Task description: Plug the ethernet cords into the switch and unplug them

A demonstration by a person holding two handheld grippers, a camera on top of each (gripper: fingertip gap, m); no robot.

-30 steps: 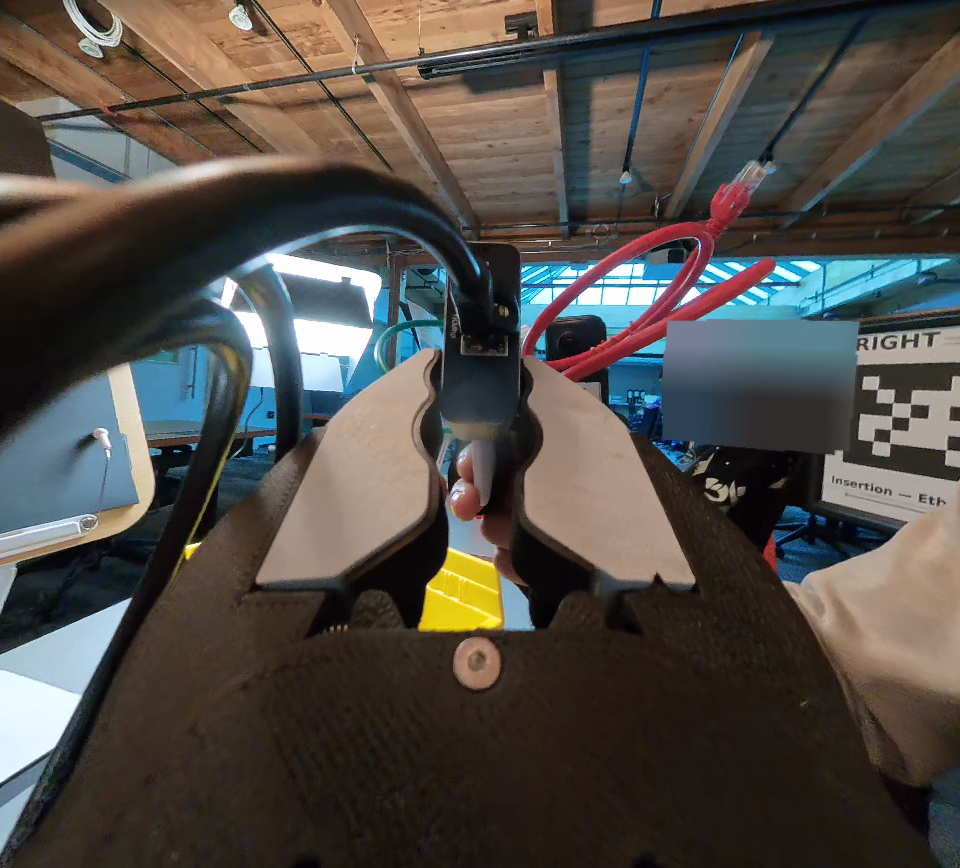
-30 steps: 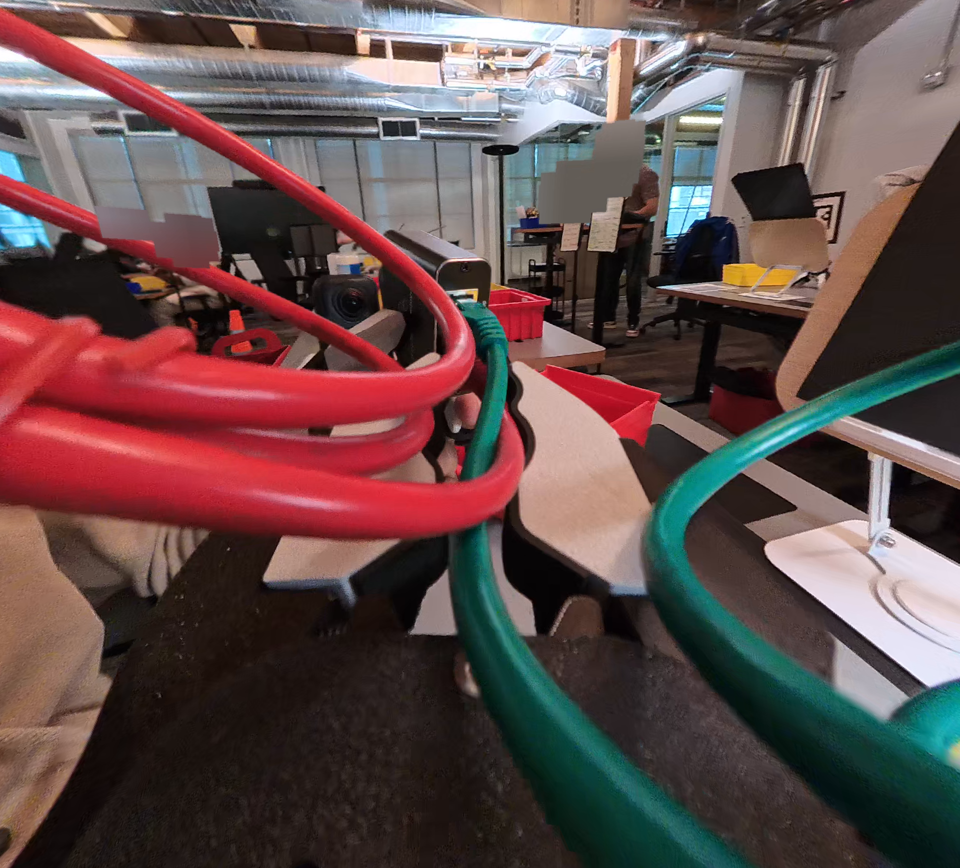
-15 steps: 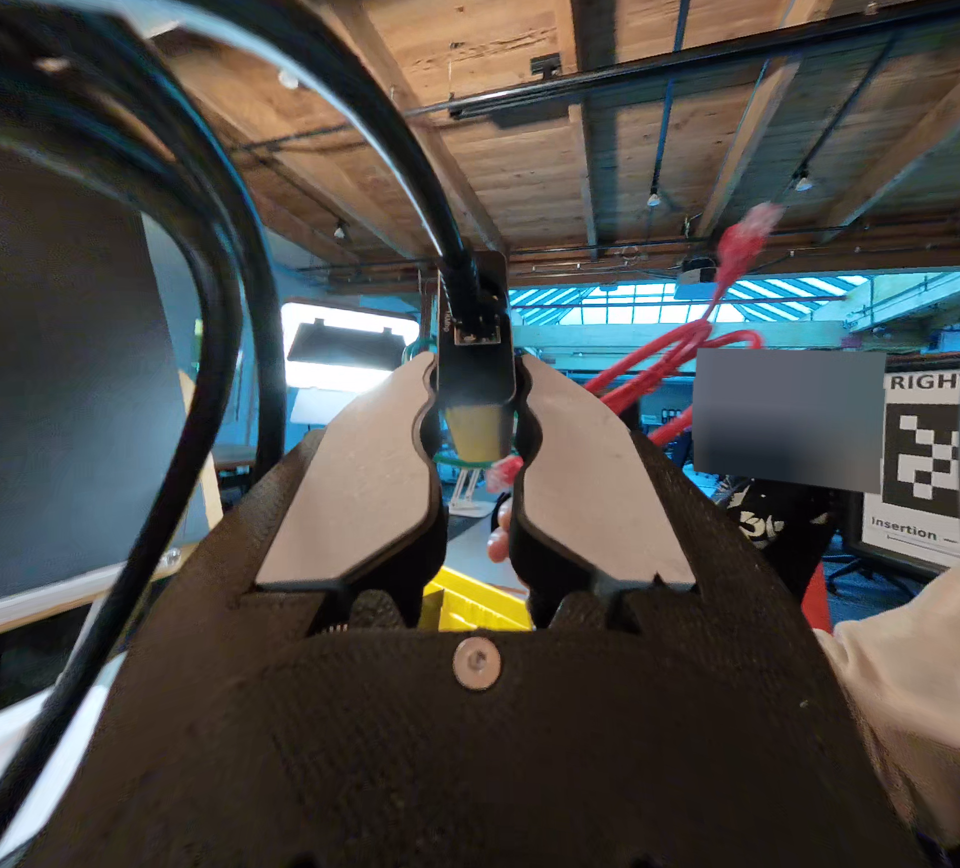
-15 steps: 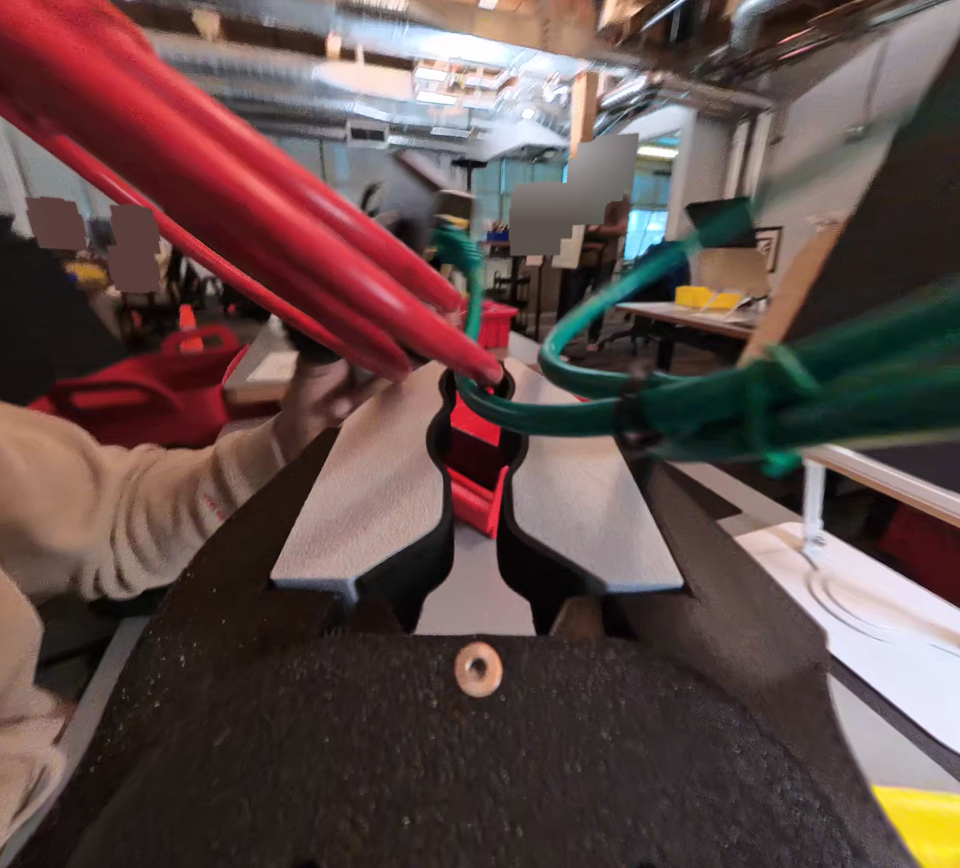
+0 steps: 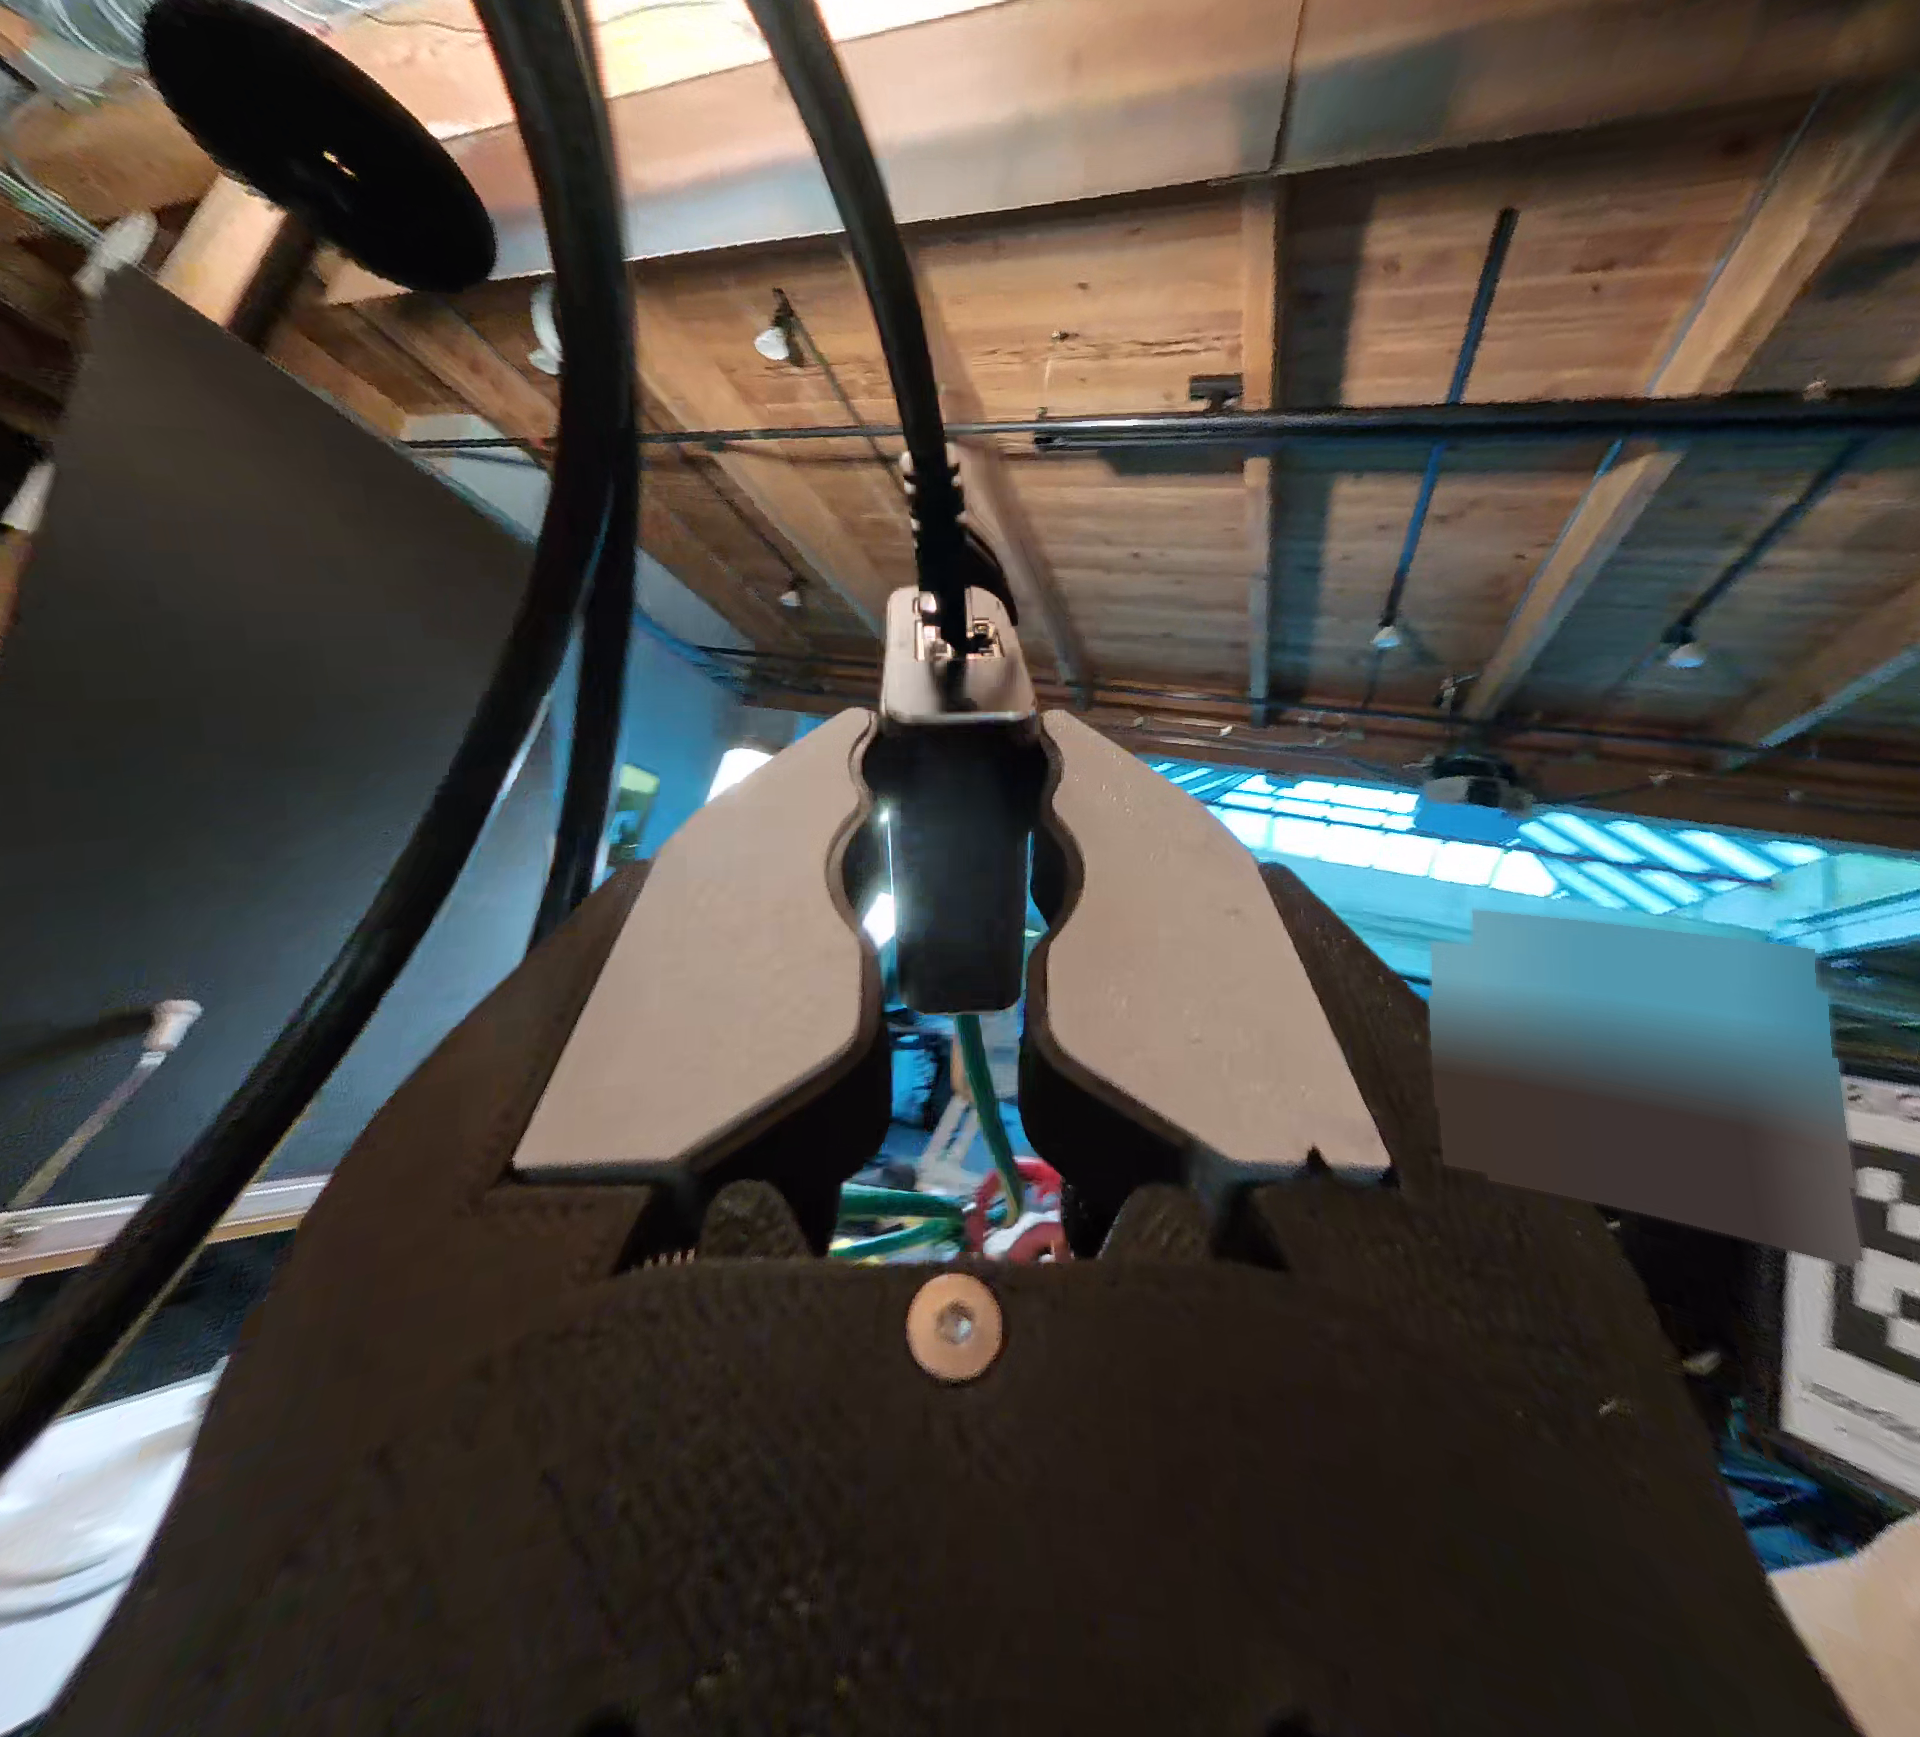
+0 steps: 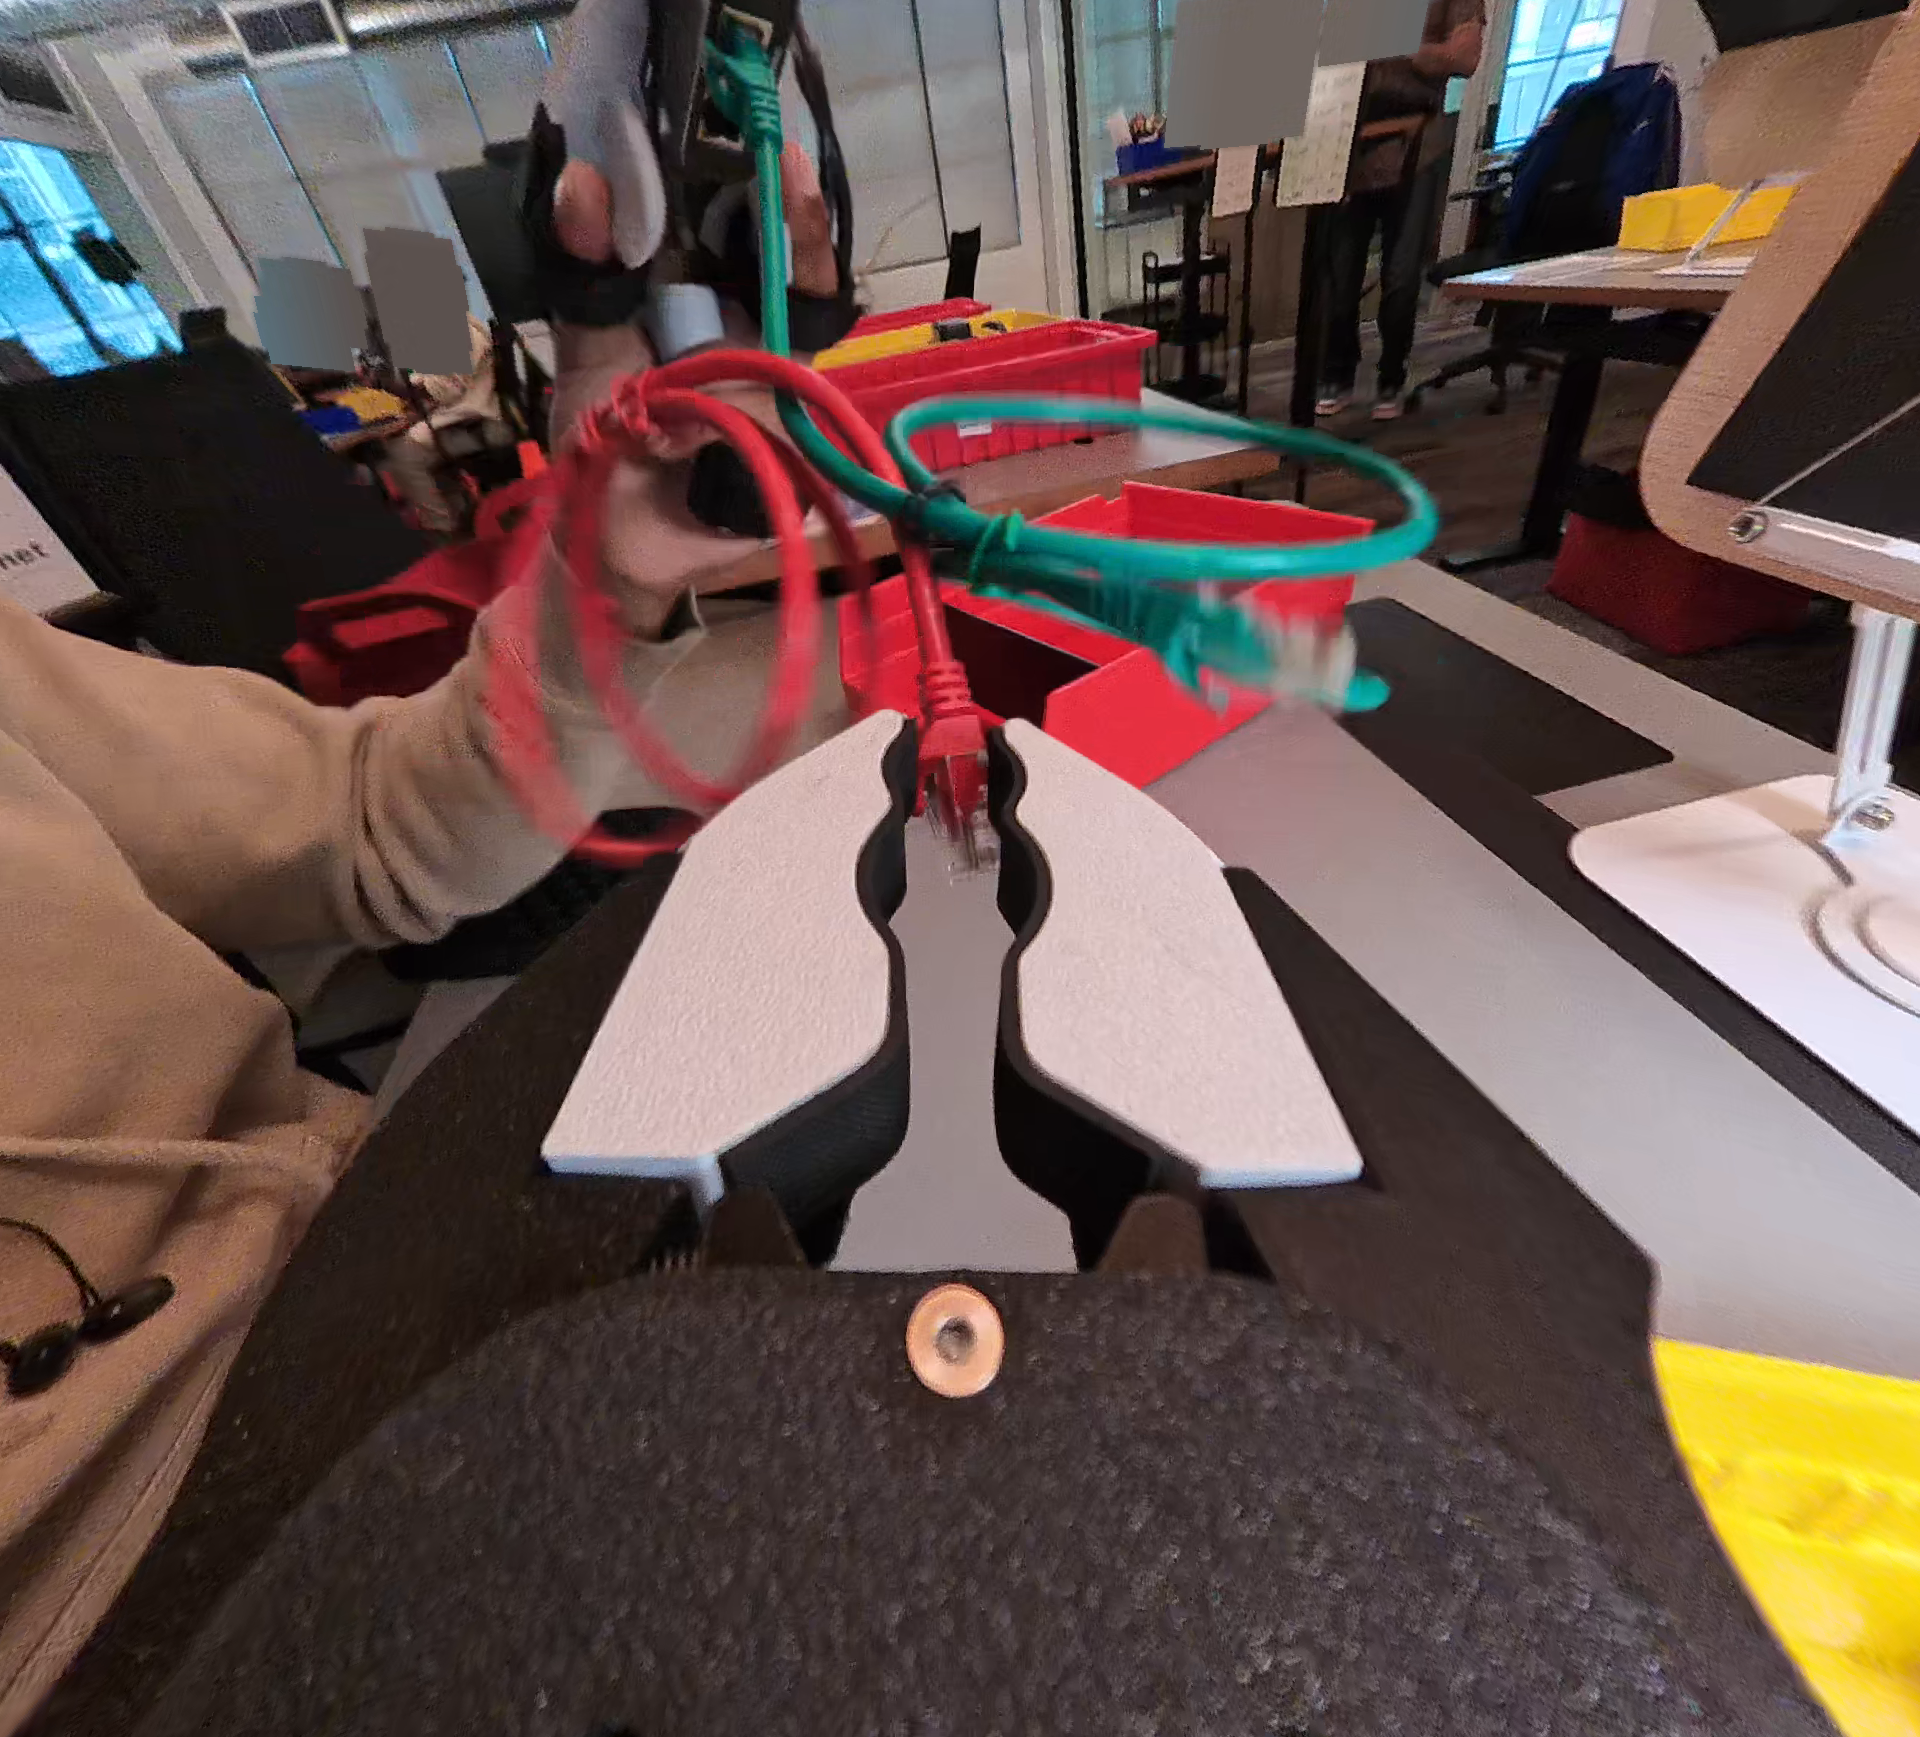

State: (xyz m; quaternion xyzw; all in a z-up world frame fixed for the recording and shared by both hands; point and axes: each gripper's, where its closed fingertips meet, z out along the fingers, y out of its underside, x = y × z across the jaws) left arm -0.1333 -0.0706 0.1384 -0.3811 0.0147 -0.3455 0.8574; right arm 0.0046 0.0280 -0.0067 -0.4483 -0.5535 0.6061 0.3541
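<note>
Your grey table (image 6: 1455, 991) fills the near right of the right wrist view, with a red bin (image 6: 1153, 690) at its far edge and a yellow bin (image 6: 1808, 1521) at the near right corner; a white stand base (image 6: 1714, 898) sits at the right; above you in the left wrist view runs the wooden ceiling (image 5: 1351, 316).

Your left gripper (image 5: 954, 731) points up toward that ceiling; its jaws are narrow and clamp the black switch (image 5: 956, 877) by its sides, the port face turned away from you; a black cord (image 5: 831, 160) is plugged into the far face and arcs up and off to the left; from the right wrist view you see the switch (image 6: 743, 14) raised at the far left, with your hand (image 6: 665, 482) below it.

Your right gripper (image 6: 953, 731) sits low over the table; its jaws are nearly together and pinch the plug of the red cord (image 6: 951, 731), clear tip toward you; the red cord's coil loops up to the left, in front of your hand.

The green cord (image 6: 1164, 544) has one plug seated in the switch, hangs down, then coils to the right; its free plug (image 6: 1268, 648) hangs blurred over the red bin, held by nothing.
</note>
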